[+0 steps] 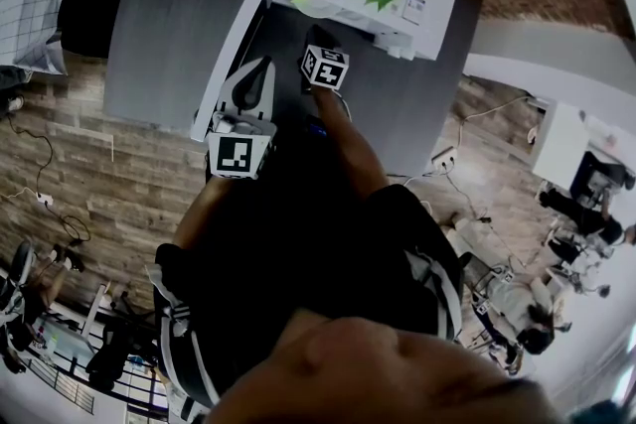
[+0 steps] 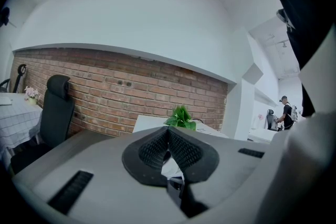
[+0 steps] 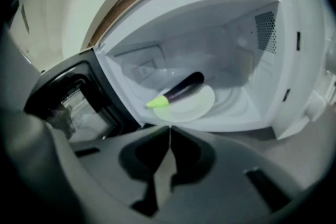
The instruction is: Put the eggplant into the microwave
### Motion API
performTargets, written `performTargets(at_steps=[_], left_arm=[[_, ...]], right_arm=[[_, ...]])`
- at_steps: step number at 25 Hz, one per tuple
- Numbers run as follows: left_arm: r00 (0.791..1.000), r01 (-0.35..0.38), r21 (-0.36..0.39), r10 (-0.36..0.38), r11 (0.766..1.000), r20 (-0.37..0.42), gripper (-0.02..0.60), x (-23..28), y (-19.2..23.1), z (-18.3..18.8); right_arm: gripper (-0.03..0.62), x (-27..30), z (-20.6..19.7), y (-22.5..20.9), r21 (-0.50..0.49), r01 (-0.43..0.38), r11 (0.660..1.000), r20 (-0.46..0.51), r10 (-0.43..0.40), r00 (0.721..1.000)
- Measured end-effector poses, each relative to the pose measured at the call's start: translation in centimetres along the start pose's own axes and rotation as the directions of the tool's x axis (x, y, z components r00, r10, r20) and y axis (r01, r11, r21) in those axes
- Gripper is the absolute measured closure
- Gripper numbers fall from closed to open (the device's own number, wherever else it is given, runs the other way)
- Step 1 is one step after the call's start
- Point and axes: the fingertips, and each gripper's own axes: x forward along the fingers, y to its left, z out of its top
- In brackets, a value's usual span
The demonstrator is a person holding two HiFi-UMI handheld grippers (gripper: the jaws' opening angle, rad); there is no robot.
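Right gripper view showed the right gripper (image 3: 169,131) clenched empty, the eggplant (image 3: 181,91) already on a plate (image 3: 197,107) inside the microwave (image 3: 273,76) beyond its jaws, so closing the door (image 3: 73,97) likely came next.

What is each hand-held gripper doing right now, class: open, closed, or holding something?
Left hand-held gripper: closed, empty.
Right hand-held gripper: closed, empty; the eggplant lies in the microwave.

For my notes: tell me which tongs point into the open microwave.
The right tongs: their view looks straight into the microwave at the eggplant on its plate. The left tongs face the brick wall instead.
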Motion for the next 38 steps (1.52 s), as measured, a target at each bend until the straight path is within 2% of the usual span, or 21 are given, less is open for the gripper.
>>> performTargets(at_steps=[20, 38], left_arm=[[1.0, -0.008, -0.012, 0.007, 1.0, -0.027, 0.546, 1.0, 0.5, -0.6], [1.0, -0.011, -0.014, 0.01, 1.0, -0.026, 0.546, 1.2, 0.8, -0.6]], right_arm=[[0.557, 4.1, 1.8, -1.7, 0.058, 0.041, 0.997, -0.018, -0.04, 0.999], [0.557, 5.0, 3.4, -2.6, 0.057, 0.058, 0.997, -0.01, -0.058, 0.998]])
